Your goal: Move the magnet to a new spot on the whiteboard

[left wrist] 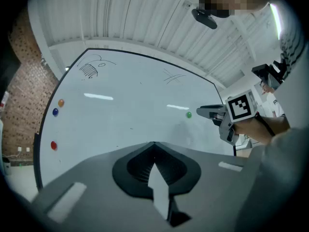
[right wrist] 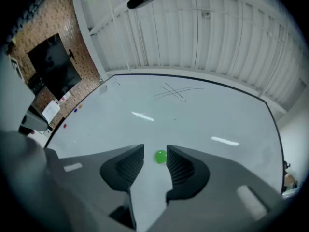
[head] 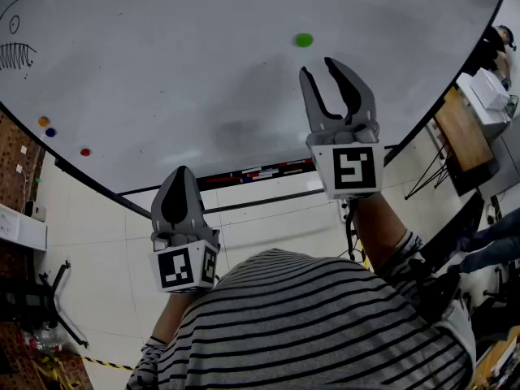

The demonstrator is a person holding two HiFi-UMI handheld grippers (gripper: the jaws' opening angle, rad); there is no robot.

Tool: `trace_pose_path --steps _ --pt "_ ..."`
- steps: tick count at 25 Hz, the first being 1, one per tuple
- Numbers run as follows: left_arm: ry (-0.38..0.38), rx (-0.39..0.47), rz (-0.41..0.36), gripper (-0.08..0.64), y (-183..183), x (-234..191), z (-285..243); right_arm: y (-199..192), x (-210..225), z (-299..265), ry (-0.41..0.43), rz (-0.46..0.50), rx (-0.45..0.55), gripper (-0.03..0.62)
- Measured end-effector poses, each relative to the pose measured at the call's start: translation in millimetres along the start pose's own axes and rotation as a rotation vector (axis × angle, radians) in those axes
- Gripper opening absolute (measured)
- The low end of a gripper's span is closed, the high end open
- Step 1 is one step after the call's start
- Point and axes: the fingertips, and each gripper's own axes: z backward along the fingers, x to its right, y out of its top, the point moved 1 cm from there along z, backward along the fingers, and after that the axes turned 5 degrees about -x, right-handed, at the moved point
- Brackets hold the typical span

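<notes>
At the far left of the whiteboard (head: 203, 71) we see a pen doodle (head: 16, 51). Below it sit 3 small magnets: an orange magnet (head: 43, 121), a blue magnet (head: 50, 132) just beside it, and a red magnet (head: 85, 152) a little further right. Next we come to the left gripper (head: 180, 177), held low near the board's lower edge. Its jaws are together with nothing between them, and it stands well apart from every magnet. Further right, the green magnet (head: 304, 40) rests on the board by itself. The right gripper (head: 319, 70) points at it with jaws apart. In the right gripper view we see the magnet through the gap, just ahead of the tips and touched by neither. At the bottom our striped shirt (head: 309, 323) fills the head view.
</notes>
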Motion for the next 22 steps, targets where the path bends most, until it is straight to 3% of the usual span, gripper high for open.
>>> trace_pose_path --steps 4,7,10,13,17,22 --pt "0.027 -0.011 -0.014 0.017 -2.0 -35.8 -14.1 -14.0 6.5 -43.5 -0.100 -0.001 -0.029 0.140" --pt "0.049 -0.043 -0.004 0.017 -3.8 -50.7 -22.2 -21.7 8.5 -58.9 -0.116 -0.036 -0.036 0.140" --pt "0.042 -0.006 -0.019 0.017 -2.0 -59.7 -29.1 -23.3 8.0 -64.4 -0.121 -0.057 -0.020 0.117" --pt "0.037 -0.007 -0.016 0.017 -4.9 -61.6 -32.7 -30.7 11.1 -61.9 -0.137 -0.048 -0.022 0.115" --pt "0.027 -0.025 -0.008 0.017 -6.3 -56.0 -35.5 -25.4 6.6 -55.9 -0.124 -0.106 -0.014 0.123" --pt "-0.010 0.001 -0.031 0.017 0.3 -35.6 -28.8 -13.3 7.4 -12.3 -0.107 -0.119 0.022 0.124"
